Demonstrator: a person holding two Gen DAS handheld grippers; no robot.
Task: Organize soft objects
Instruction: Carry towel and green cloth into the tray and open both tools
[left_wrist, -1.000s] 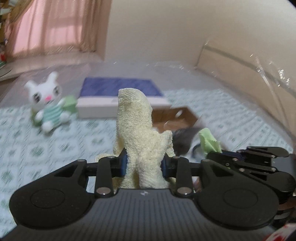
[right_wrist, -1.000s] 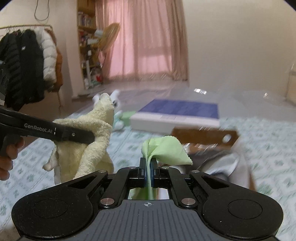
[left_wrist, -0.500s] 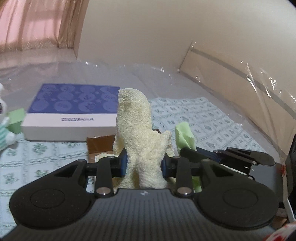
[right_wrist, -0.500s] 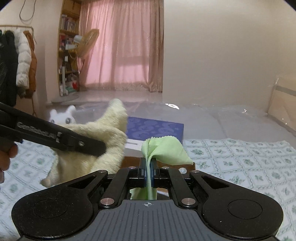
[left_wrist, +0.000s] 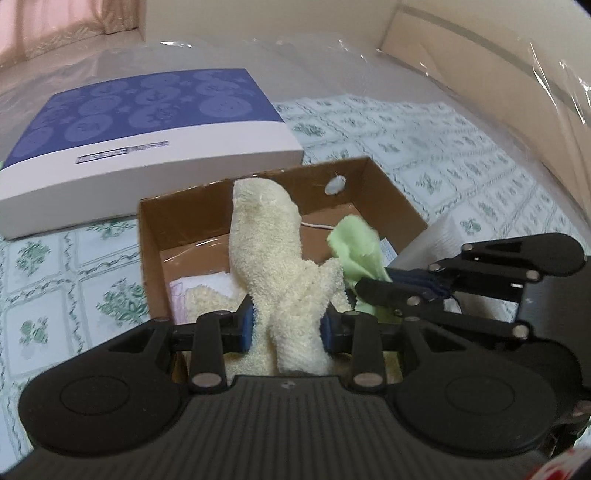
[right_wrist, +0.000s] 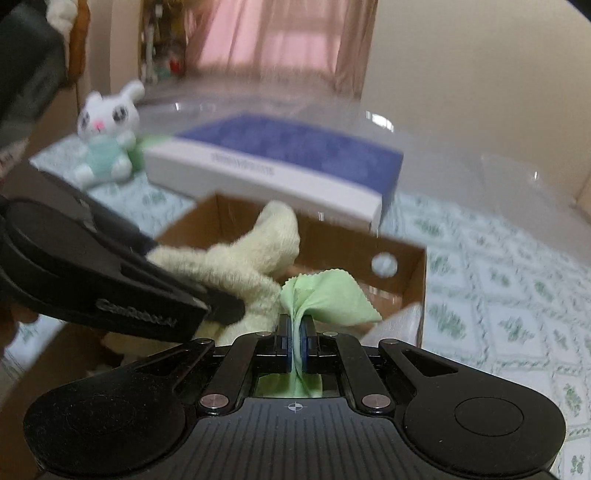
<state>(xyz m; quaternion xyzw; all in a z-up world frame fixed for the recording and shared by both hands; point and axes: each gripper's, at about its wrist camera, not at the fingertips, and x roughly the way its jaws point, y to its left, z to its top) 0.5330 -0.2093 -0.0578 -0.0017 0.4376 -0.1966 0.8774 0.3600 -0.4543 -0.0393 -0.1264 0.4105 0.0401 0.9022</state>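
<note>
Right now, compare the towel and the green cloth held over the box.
The cream towel is thick and fluffy; the green cloth is thin and smooth with a zigzag edge. The towel is bulkier and fills the left tool, while the cloth is pinched flat in the right tool. Both hang over the cardboard box.

Box floor (left_wrist: 207, 258) mostly hidden behind cream towel (left_wrist: 273, 266); plush rabbit (right_wrist: 105, 133) blurred.

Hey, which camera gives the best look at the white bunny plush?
The right wrist view. The white bunny plush sits on the patterned cloth beside the blue and white box, slightly blurred but whole. The left wrist view does not show it at all; its frame ends at the box's left end.
</note>
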